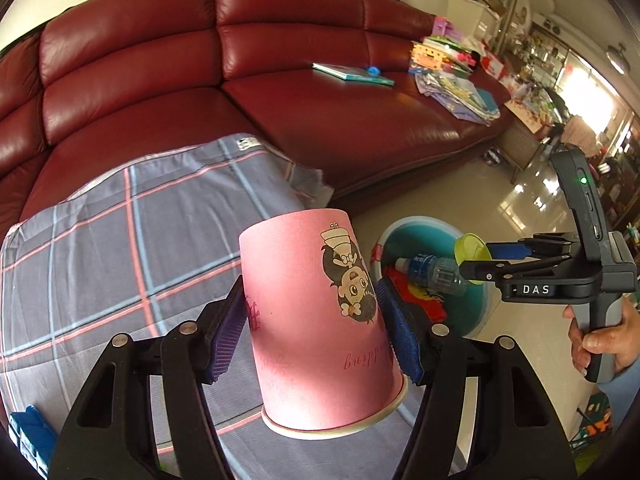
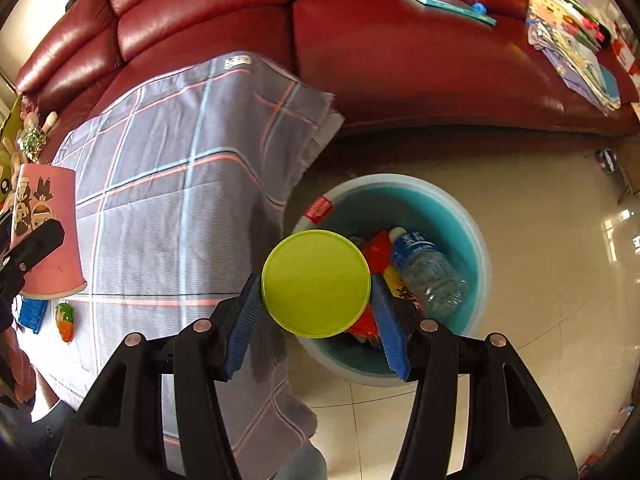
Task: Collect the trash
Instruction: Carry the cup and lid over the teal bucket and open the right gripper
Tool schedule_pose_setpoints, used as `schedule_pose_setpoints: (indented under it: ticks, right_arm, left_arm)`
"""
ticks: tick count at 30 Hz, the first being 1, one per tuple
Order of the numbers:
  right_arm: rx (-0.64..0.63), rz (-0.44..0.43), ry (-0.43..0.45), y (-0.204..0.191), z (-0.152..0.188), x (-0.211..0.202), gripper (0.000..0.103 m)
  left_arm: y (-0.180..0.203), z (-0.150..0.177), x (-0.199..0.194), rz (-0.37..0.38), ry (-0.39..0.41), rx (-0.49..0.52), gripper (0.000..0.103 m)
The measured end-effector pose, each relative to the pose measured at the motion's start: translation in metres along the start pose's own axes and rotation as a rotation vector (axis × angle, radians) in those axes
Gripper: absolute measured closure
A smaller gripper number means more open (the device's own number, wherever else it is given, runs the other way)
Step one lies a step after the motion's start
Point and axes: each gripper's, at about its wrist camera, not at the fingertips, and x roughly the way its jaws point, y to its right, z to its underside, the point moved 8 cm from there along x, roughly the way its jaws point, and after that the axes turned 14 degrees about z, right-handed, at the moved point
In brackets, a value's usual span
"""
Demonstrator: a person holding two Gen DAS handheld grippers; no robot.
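Note:
My left gripper (image 1: 310,320) is shut on a pink paper cup (image 1: 316,320) with a cartoon print, held rim toward the camera above the checked cloth (image 1: 120,248). The same pink cup (image 2: 46,232) shows at the left edge of the right wrist view. My right gripper (image 2: 316,292) is shut on a round yellow-green lid (image 2: 316,282), hanging over the near rim of the teal bin (image 2: 476,248). In the left wrist view the right gripper (image 1: 476,256) holds the lid (image 1: 472,252) above the bin (image 1: 416,228). Inside the bin lie a plastic bottle (image 2: 428,268) and red wrappers (image 2: 378,248).
A dark red leather sofa (image 1: 280,112) runs behind the cloth-covered table, with a book (image 1: 352,74) and a pile of papers (image 1: 456,92) on it. Small toys (image 2: 64,320) lie on the cloth at left. Glossy tile floor (image 2: 540,280) surrounds the bin. A hand (image 1: 600,340) grips the right handle.

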Motion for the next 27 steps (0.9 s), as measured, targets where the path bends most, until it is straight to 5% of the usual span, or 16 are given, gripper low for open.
schedule_pose_setpoints:
  ticks: [9,19,27]
  right_arm:
    - [0.063,-0.011,-0.083,0.038,0.007,0.039,0.048]
    - [0.079,0.003,-0.096,0.057,0.013,0.049,0.025]
    - [0.101,0.049,-0.104,0.085,0.02,0.047,0.019]
  left_arm:
    - [0.049,-0.006,0.053,0.052,-0.068,0.082,0.038]
    - [0.078,0.001,0.102,0.088,-0.133,0.1,0.038]
    - [0.099,-0.002,0.129,0.123,-0.155,0.127,0.037]
